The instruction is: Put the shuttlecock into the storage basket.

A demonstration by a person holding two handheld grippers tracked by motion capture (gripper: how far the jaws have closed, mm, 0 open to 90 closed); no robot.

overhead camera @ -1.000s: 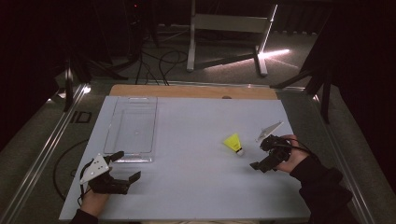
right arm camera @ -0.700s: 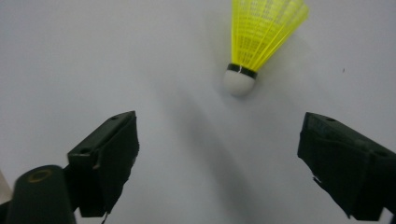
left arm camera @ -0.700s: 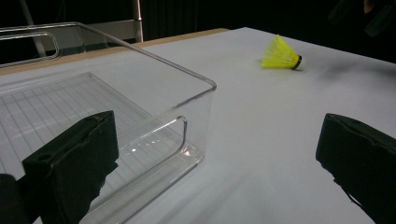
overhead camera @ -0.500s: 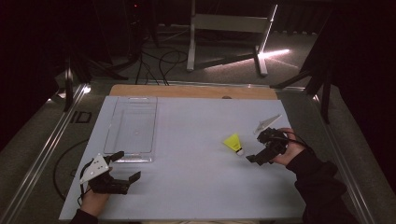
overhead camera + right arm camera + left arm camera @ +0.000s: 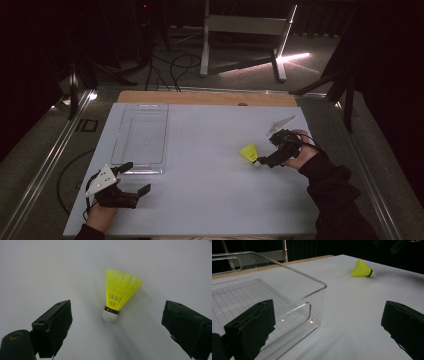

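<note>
A yellow shuttlecock [image 5: 248, 151] lies on its side on the white table top, right of centre. My right gripper [image 5: 264, 152] hovers just to its right and points at it. In the right gripper view the shuttlecock [image 5: 120, 293] lies ahead, its white cork toward me, untouched between the wide open jaws of the right gripper [image 5: 117, 315]. Those jaws have just been opening. My left gripper [image 5: 136, 178] rests open and empty at the front left, beside the near end of a clear plastic bin [image 5: 142, 170]. The left gripper [image 5: 328, 322] also faces the bin's corner [image 5: 312, 277] and the distant shuttlecock [image 5: 362, 269].
The white table top [image 5: 200, 200] ends in a wooden strip [image 5: 210, 97] at the back. Metal rails run along both sides. Beyond the table a stand [image 5: 240, 30] and cables lie on the dark floor.
My right gripper has moved away from the person and slightly left, closer to the shuttlecock. The left gripper, the bin and the shuttlecock have stayed put.
</note>
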